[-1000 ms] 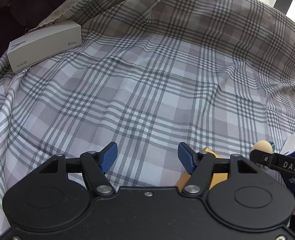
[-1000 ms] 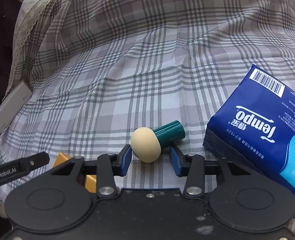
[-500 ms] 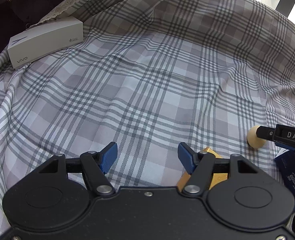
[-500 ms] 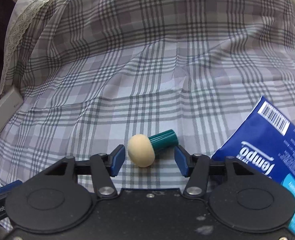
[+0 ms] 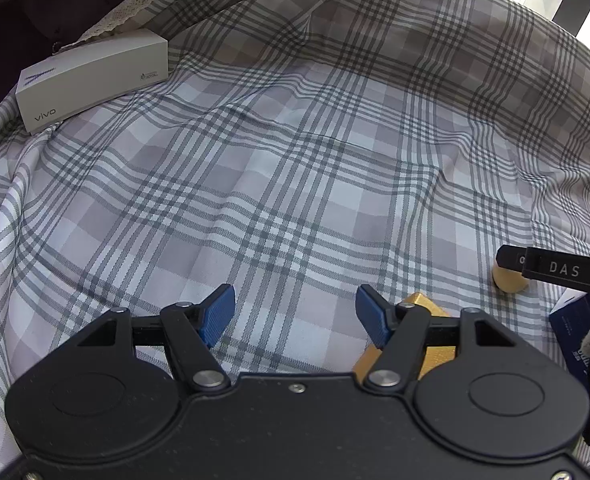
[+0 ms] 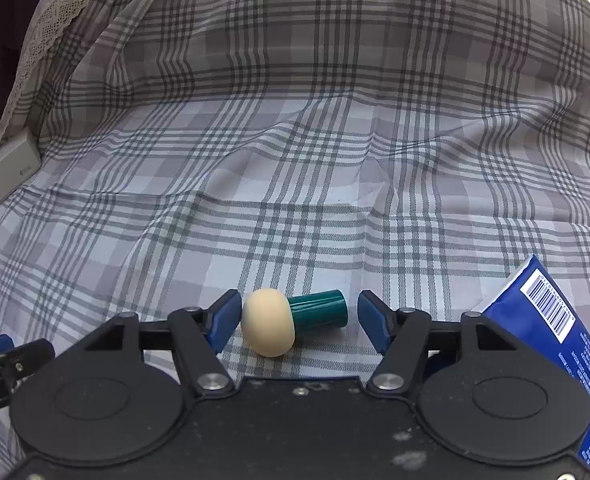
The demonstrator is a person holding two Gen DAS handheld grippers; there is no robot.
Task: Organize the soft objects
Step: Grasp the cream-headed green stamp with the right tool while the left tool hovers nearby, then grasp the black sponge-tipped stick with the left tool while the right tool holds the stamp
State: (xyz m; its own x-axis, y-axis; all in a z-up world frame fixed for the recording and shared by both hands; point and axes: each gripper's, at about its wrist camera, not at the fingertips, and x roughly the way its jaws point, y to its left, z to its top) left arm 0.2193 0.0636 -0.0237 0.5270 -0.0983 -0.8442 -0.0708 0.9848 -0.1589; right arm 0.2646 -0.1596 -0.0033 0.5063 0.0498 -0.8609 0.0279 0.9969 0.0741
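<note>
Jaws of the left gripper point(image 5: 295, 312) stand apart over bare plaid cloth point(image 5: 295, 160), gripping nothing, with a yellow block point(image 5: 435, 354) partly hidden under the right finger. From the right wrist, the right gripper point(image 6: 299, 318) is opening around a makeup sponge point(image 6: 269, 322), cream dome on a green handle, lying on the cloth just beside the left pad and clear of the right, near a blue tissue pack point(image 6: 567, 344).

You see woven plaid cloth point(image 6: 295, 200), matt and creased; a smooth matt mushroom toy point(image 6: 269, 327); a glossy blue plastic tissue pack point(image 6: 575, 340); a smooth matt cardboard box point(image 5: 91, 78); ribbed blue claw pads point(image 6: 225, 318).
</note>
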